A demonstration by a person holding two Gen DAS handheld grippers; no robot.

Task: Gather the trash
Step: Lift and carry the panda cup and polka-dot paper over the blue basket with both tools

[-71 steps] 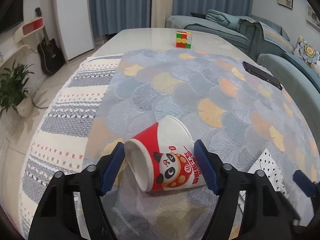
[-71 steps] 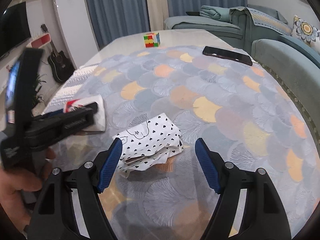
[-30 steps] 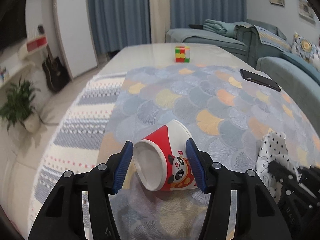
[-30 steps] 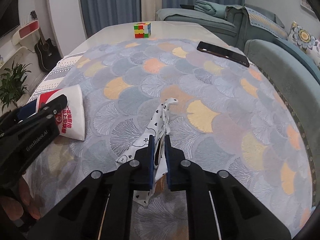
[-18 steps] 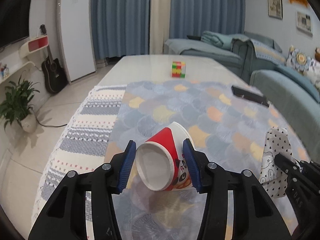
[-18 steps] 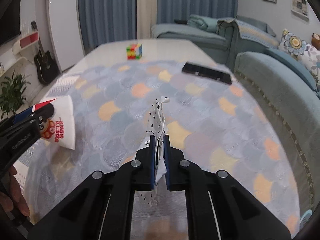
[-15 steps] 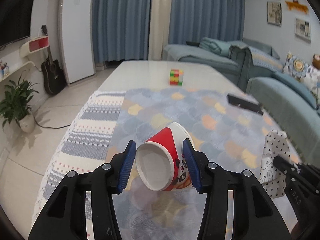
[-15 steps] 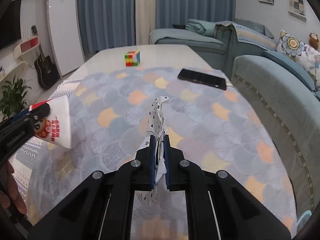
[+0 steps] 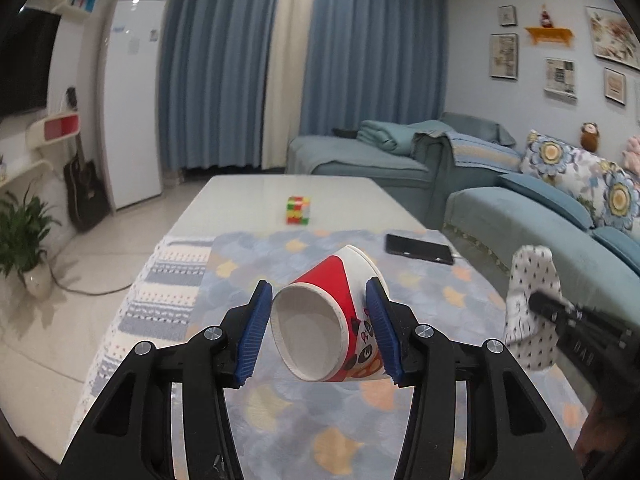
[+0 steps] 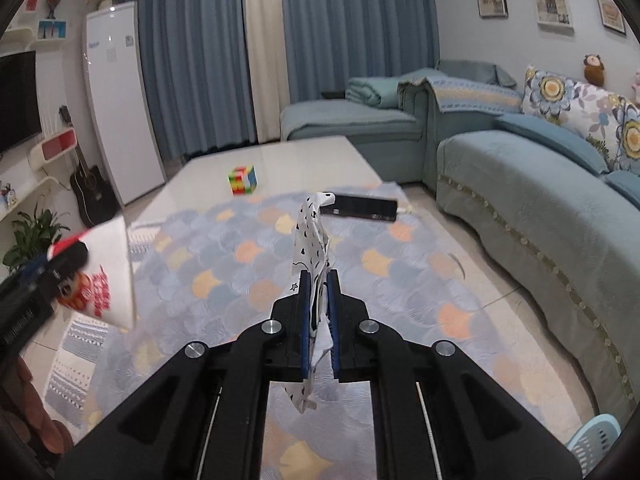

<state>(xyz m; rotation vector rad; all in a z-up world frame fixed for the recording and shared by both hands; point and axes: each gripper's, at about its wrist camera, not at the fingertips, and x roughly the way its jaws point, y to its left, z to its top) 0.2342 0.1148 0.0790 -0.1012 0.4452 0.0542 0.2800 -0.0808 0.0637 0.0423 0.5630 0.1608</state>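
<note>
A red-and-white paper cup with a panda print (image 9: 328,320) is clamped on its side by the left gripper (image 9: 320,330), above the table's near edge. A white black-spotted wrapper (image 10: 310,248) is pinched by the closed right gripper (image 10: 319,312), above the scallop-patterned tablecloth (image 10: 400,280).

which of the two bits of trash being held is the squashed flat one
The white black-dotted wrapper, pinched flat in the right gripper. The red and white paper cup in the left gripper keeps its round open mouth.
</note>
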